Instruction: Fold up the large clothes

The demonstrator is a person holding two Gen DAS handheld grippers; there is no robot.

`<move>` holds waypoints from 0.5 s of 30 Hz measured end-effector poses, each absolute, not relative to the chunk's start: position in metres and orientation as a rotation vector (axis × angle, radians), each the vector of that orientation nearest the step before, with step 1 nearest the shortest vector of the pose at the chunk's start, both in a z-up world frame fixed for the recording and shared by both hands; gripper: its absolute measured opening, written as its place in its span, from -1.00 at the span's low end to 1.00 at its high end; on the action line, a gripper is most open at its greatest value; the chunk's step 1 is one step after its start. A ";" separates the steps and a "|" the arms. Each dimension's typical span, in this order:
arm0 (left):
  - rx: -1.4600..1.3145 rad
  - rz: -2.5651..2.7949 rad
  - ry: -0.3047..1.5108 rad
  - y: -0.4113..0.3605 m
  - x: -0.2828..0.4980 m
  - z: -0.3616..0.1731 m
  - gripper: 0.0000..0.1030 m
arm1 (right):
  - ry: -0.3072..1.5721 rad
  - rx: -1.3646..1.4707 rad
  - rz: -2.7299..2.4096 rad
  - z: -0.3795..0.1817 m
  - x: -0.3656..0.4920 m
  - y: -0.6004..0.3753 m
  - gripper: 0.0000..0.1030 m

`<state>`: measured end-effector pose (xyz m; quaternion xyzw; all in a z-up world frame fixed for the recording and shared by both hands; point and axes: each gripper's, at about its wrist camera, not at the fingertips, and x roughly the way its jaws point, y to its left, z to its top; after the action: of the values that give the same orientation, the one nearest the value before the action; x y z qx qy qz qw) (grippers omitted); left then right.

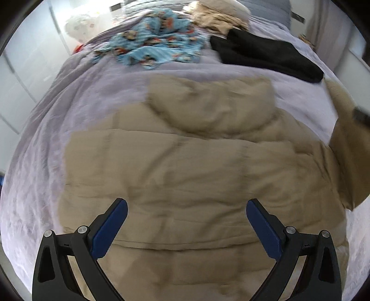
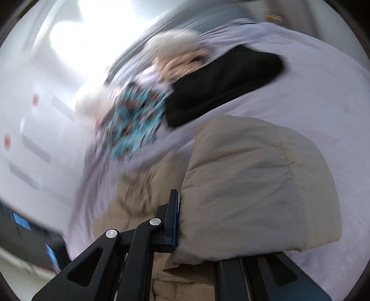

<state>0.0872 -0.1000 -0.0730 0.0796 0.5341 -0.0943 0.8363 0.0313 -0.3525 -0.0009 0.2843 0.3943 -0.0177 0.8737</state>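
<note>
A large beige padded hooded jacket (image 1: 185, 166) lies back-up on the lilac bedcover (image 1: 97, 92), hood pointing away. My left gripper (image 1: 186, 213) is open and empty, hovering over the jacket's lower back. My right gripper (image 2: 182, 222) is shut on the jacket's right sleeve (image 2: 254, 189) and holds it lifted above the bed; the sleeve drapes over the right finger and hides it. That lifted sleeve (image 1: 344, 148) and a bit of the right gripper show at the right edge of the left wrist view. Both views are motion-blurred.
A folded black garment (image 1: 266, 53) lies at the far right of the bed, a blue patterned garment (image 1: 152, 44) at far centre-left, a tan crumpled pile (image 1: 217, 18) behind them. White wardrobe doors (image 1: 27, 58) stand to the left.
</note>
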 end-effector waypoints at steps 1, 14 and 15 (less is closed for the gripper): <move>0.156 -0.183 1.133 -0.087 0.091 -0.074 1.00 | 0.851 0.555 -0.024 -0.006 0.030 -0.335 -0.83; 0.094 -0.171 1.170 -0.044 0.103 -0.101 1.00 | 1.122 0.685 -0.049 -0.128 0.042 -0.287 -0.62; 0.088 -0.179 1.172 -0.046 0.104 -0.103 1.00 | 1.124 0.695 -0.031 -0.124 0.041 -0.288 -0.23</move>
<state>0.1041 -0.0458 -0.1030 0.0414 0.5522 -0.0842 0.8284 0.0406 -0.2877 -0.1241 0.3227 0.5218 -0.0142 0.7895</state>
